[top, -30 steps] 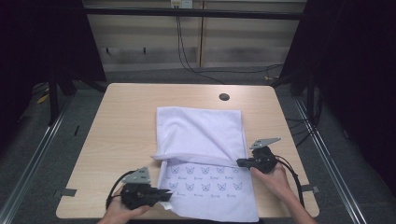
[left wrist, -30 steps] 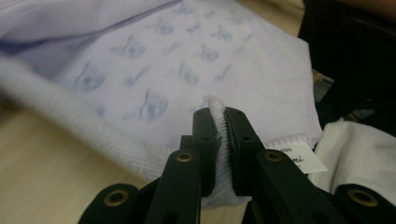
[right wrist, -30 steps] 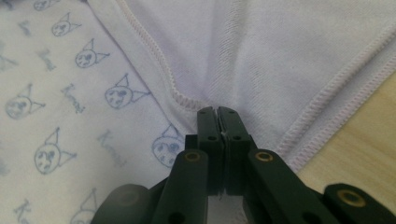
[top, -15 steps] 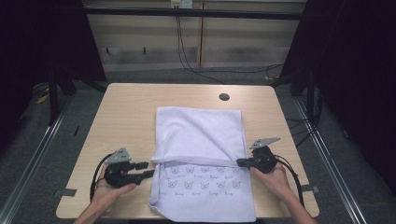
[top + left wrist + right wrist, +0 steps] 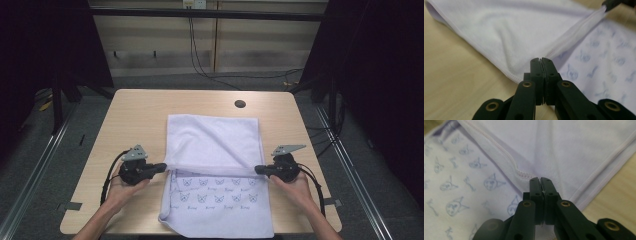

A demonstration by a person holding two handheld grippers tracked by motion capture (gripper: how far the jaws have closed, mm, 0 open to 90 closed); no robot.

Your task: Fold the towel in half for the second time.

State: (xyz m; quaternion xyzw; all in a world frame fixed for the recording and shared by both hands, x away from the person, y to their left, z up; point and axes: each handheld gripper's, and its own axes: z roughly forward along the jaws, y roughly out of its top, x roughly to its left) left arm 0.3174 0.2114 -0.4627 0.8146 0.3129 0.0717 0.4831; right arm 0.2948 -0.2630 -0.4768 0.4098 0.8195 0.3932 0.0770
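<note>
A pale wooden desk [image 5: 135, 120] carries a lavender towel [image 5: 215, 145] printed with small cat faces and writing too faint to read. The left gripper [image 5: 161, 167] has just been closing, its jaws now shut at the folded edge's left end, cloth not visibly between them. The right gripper [image 5: 259, 170] clamps that edge's right end.
</note>
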